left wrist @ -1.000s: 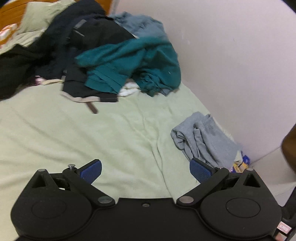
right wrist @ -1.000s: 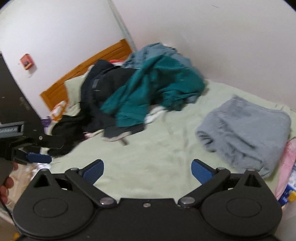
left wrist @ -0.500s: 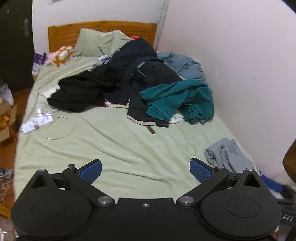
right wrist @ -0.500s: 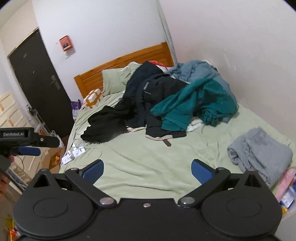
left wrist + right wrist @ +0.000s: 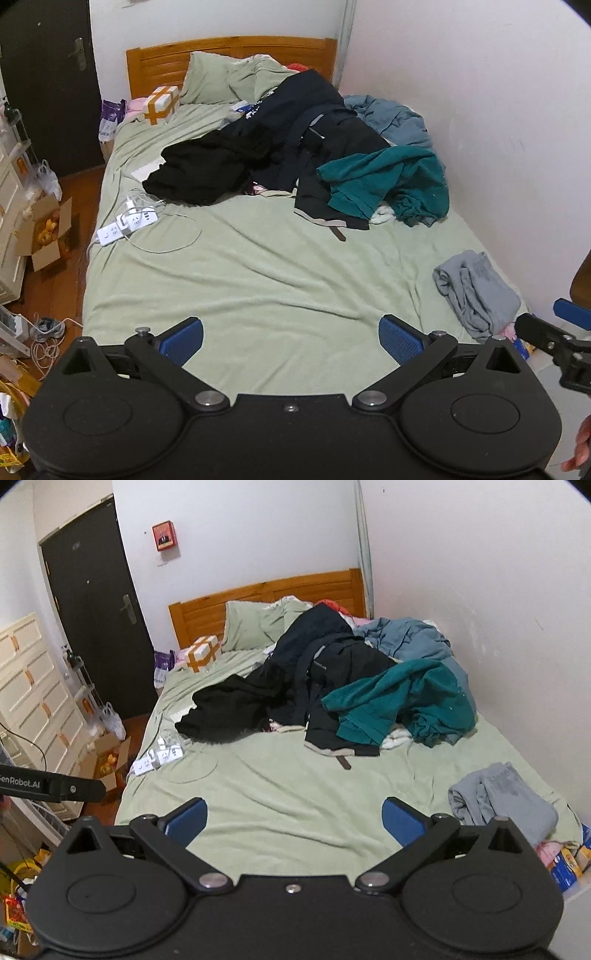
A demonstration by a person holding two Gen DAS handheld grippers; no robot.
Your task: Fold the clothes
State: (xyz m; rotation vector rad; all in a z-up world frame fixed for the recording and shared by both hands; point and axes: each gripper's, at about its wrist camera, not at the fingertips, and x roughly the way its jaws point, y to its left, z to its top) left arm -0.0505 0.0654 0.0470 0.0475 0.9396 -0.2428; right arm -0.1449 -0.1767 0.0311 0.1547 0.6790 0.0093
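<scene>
— What cloth do you have in front of you?

— One heap of clothes (image 5: 314, 158) piled at the far half of the bed (image 5: 258, 280), against the wall side. You can count roughly four pieces in it: a soft, fleecy teal garment (image 5: 388, 181) slumped at the front, a smooth black jacket (image 5: 325, 122) with a pale hem band, a matte black crumpled piece (image 5: 207, 173) spilling toward the open side, and a limp blue-grey one (image 5: 391, 118) behind. Lying apart, near the bed's near corner by the wall, is one grey knit garment (image 5: 476, 291), loosely bundled with thick rounded folds.

— And your tools?

— Your left gripper (image 5: 291, 336) hovers above the foot of the bed, its two blue ribbed pads (image 5: 183, 338) spread wide with nothing between them. Your right gripper (image 5: 293, 818) is the same: fingers parted, empty, over the wrinkled pale-green sheet.

— Anything else around?

— One wooden slatted headboard (image 5: 229, 55), two green pillows (image 5: 221, 77), one white box (image 5: 160, 105) crossed with orange tape, white power strips (image 5: 125, 223) with a looping cable, and a cardboard carton (image 5: 42, 236) on the floor.
</scene>
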